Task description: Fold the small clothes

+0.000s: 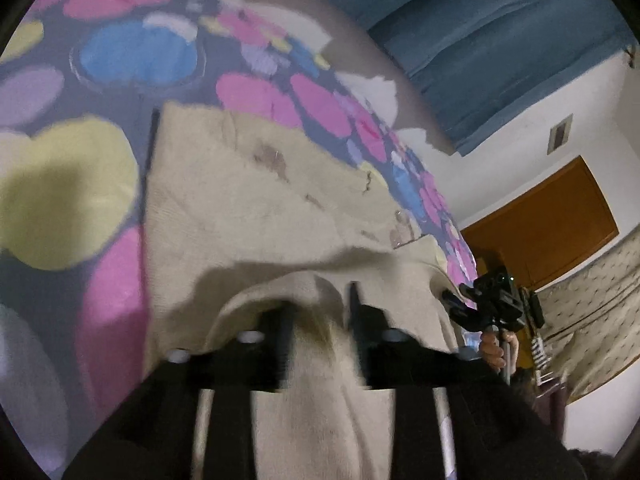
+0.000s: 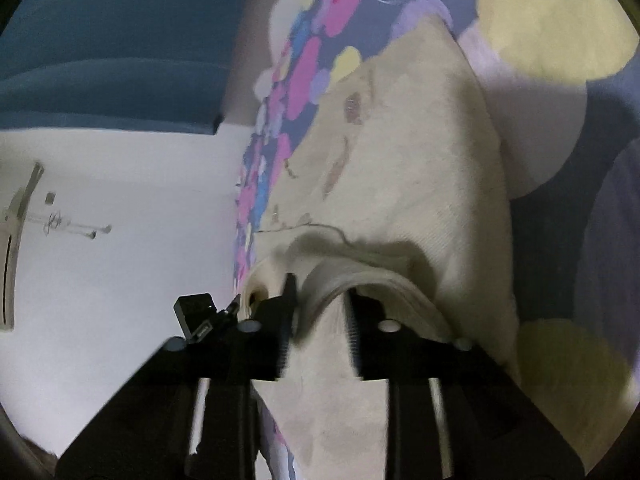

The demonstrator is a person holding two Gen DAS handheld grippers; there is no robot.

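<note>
Basically both tools are clamped on the cream knit garment point(image 1: 256, 200): left tool point(image 1: 320, 320) and right tool point(image 2: 320, 312) each pinch a bunched edge, lifting it off the bedspread with pink, blue and yellow blobs point(image 1: 72, 184), far part lying flat. Soft, light, floppy; grip hems or corners, not mid-panel. Bed edge near right tool; open bedspread beyond for laying down.

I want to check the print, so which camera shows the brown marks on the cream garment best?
Left wrist: the brown marks run unobstructed across the flat cream garment. Right wrist shows them foreshortened along one edge.
</note>
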